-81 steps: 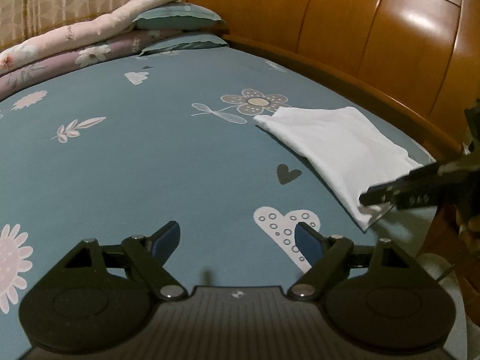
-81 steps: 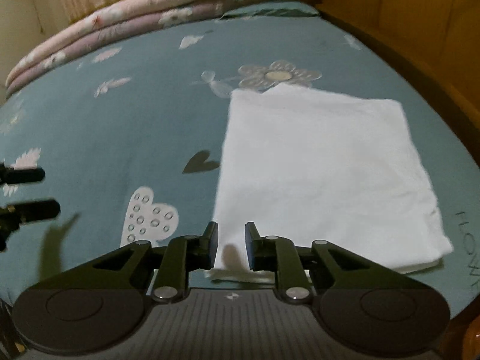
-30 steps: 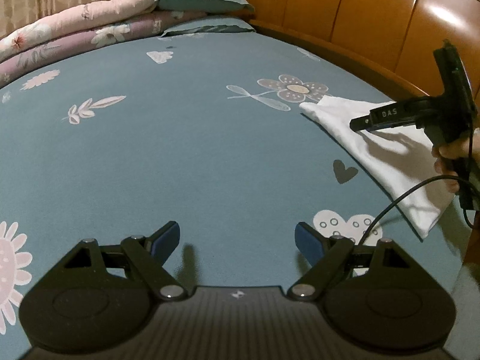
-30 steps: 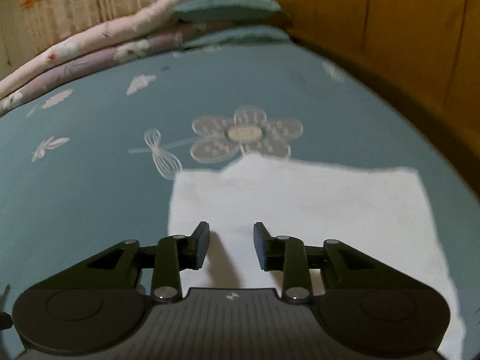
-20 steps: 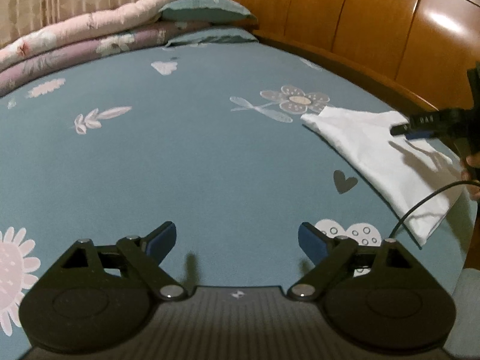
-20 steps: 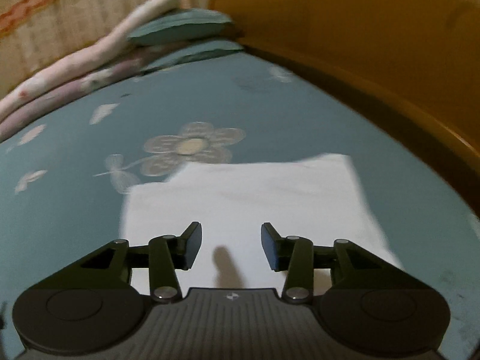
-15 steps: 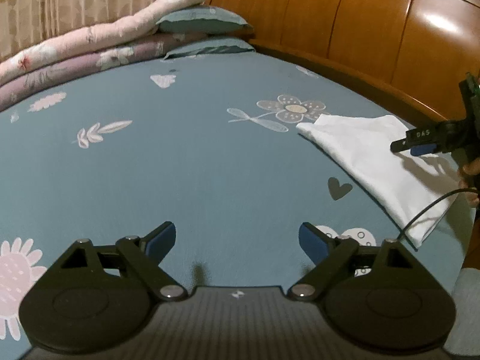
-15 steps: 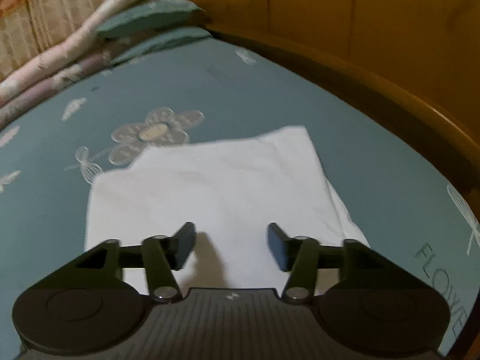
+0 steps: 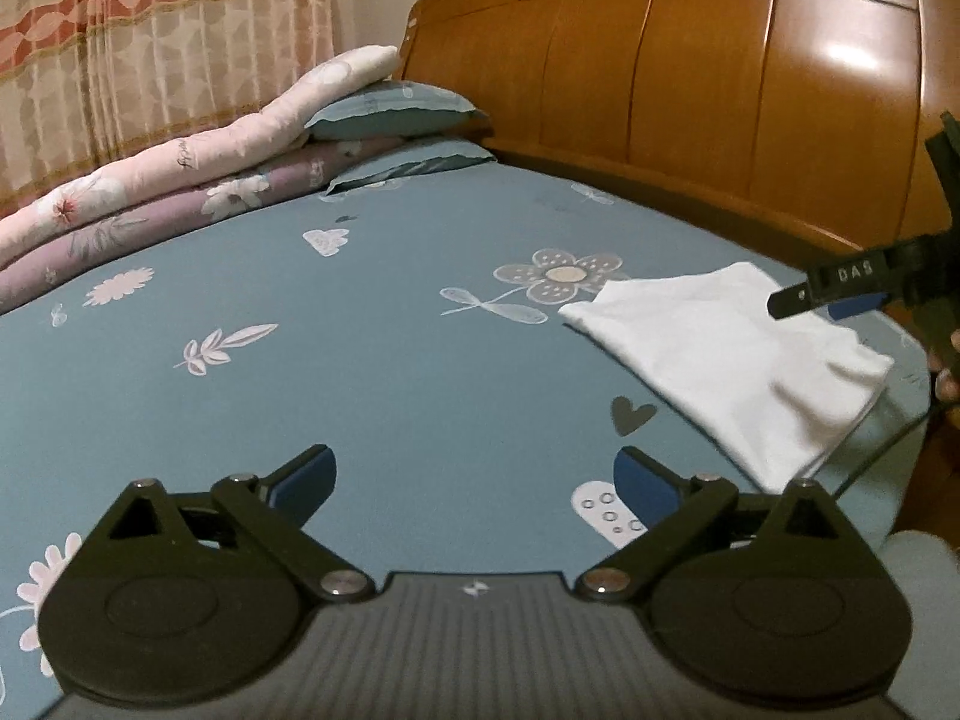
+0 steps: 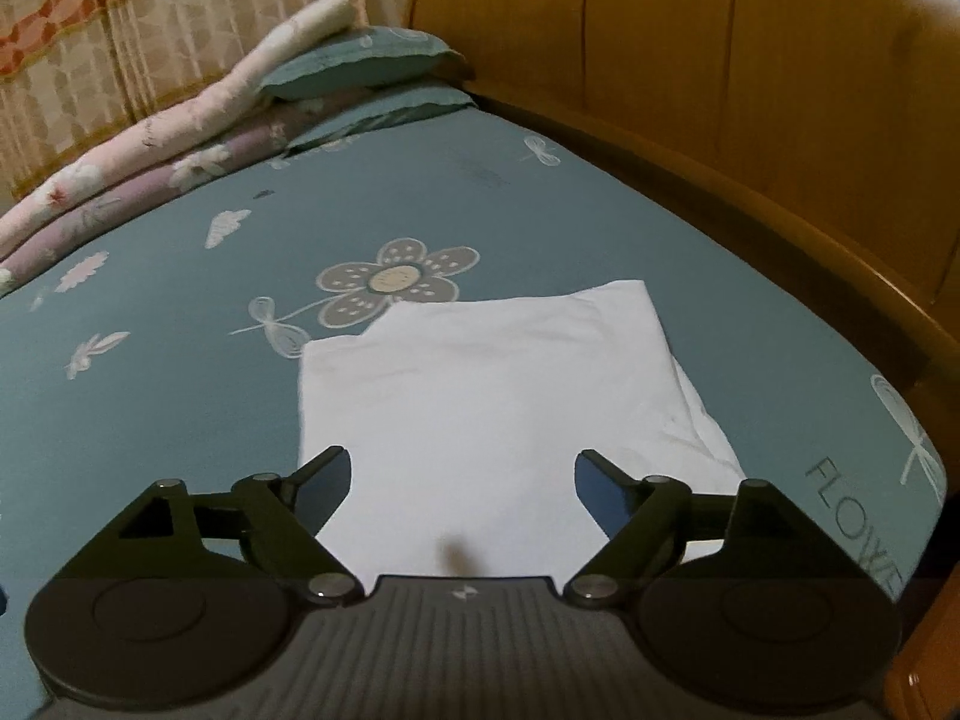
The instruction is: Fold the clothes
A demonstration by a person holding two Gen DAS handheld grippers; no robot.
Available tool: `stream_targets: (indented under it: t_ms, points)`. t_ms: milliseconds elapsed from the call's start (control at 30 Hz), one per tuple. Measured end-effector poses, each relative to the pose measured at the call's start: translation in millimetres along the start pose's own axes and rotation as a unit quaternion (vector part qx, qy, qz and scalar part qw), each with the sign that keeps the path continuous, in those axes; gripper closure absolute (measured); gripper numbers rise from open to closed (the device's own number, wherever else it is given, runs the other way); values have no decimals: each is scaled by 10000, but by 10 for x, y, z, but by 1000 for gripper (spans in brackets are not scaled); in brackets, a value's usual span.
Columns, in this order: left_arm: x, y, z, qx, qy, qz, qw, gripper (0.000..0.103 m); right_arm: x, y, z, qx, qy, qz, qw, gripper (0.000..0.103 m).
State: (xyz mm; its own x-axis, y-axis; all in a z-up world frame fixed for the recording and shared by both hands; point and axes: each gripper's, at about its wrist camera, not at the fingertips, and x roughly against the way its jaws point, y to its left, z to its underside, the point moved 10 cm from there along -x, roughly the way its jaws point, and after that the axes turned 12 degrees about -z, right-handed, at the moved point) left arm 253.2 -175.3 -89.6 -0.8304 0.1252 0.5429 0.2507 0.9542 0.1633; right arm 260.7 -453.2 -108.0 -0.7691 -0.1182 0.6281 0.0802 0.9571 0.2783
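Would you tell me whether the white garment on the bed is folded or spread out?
Folded: the white garment lies as a compact rectangle with layered edges.

Left gripper [image 9: 474, 471] low in its frame, jaws wide apart; right gripper [image 10: 462, 471] likewise spread, both empty.

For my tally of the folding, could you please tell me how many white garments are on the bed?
1: a folded white garment lies on the blue sheet near the wooden headboard, just beyond the open right hand-held gripper.
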Motion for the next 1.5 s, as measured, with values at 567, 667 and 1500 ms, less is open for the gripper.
stream_targets:
  t_ms: [567,667,1500]
  points:
    - [708,114,-115,281,-601,-317,9973,1,920,895,813,590,76,-221,9980,0]
    - [782,143,-71,243,-605,-385,9971,1,1023,963,948,609,107,-220,9978,0]
    - [998,292,377,802,419,-142,9958,1,1407,1370,1298,856,-159,-258,9959,0]
